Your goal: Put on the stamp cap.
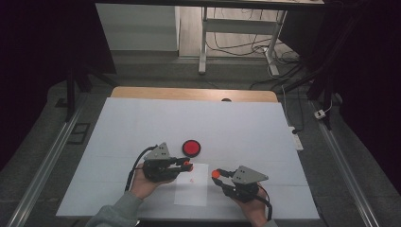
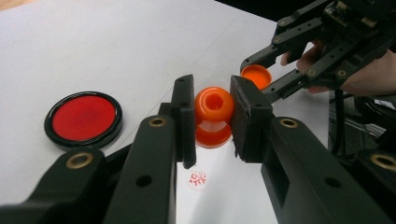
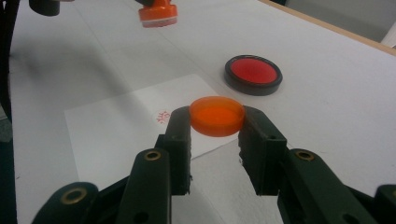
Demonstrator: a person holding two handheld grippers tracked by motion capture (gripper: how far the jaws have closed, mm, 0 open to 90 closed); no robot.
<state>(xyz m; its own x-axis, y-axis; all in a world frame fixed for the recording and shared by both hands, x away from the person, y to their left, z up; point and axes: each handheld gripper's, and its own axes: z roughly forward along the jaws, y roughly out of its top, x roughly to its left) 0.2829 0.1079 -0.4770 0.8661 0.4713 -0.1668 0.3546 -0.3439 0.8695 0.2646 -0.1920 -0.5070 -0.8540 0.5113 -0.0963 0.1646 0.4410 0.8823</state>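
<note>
On white table, one ink pad (image 1: 191,148), left gripper (image 1: 187,165) clamping one stamp (image 2: 214,116), right gripper (image 1: 216,175) clamping one cap (image 3: 217,115).

Each hand carries a black two-jaw gripper. The left gripper (image 1: 185,165) and the right gripper (image 1: 218,174) are each topped by a grey three-cornered plate, and a black cable is trailed from each body. The linkage arms are seen as matt black bars, pinned with brass-coloured rivets and pierced by small round holes. The jaws are ended in thick, blocky black pads. A grey-green sleeve (image 1: 115,212) is worn on the left arm.
</note>
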